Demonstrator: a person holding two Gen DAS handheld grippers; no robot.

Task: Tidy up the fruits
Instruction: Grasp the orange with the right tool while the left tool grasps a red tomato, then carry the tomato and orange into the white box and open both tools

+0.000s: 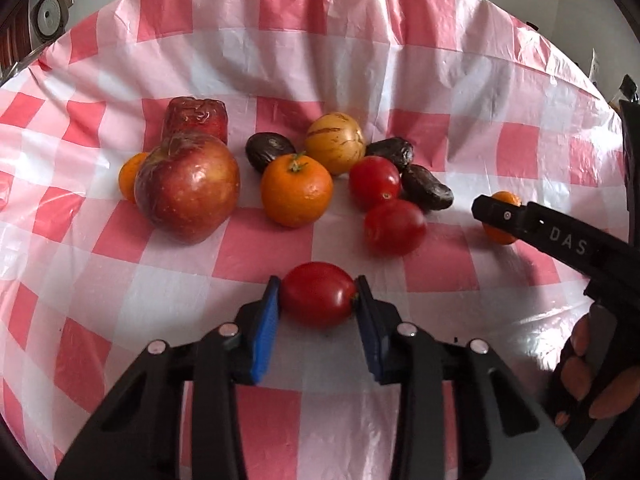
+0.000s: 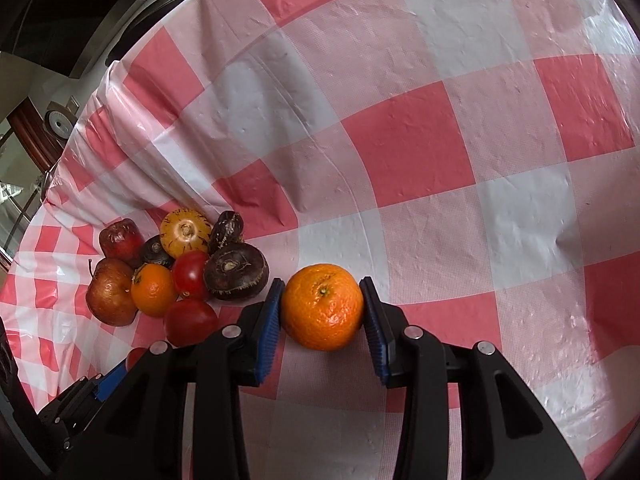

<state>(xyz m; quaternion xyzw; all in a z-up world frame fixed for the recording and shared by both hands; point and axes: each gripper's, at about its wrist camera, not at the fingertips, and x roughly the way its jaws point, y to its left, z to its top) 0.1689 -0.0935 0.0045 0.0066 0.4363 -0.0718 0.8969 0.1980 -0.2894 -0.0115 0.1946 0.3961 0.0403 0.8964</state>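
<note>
My left gripper [image 1: 317, 292] is shut on a red tomato [image 1: 318, 294], its blue pads pressing both sides just above the checked cloth. My right gripper [image 2: 323, 304] is shut on an orange mandarin [image 2: 323, 307]; in the left wrist view that mandarin [image 1: 505, 200] peeks from behind the right gripper's black finger [image 1: 520, 220]. Beyond lies a cluster of fruit: a large red apple [image 1: 187, 188], an orange mandarin [image 1: 296, 190], two red tomatoes [image 1: 374, 182] [image 1: 394, 227], a yellow striped fruit [image 1: 335, 142] and dark brown fruits [image 1: 426, 187].
A red-and-white checked plastic cloth [image 2: 420, 140] covers the table, with folds near the far edge. A second, wrapped apple [image 1: 196, 118] and a small mandarin [image 1: 128, 176] sit at the left of the pile. A person's hand [image 1: 592, 376] grips the right tool.
</note>
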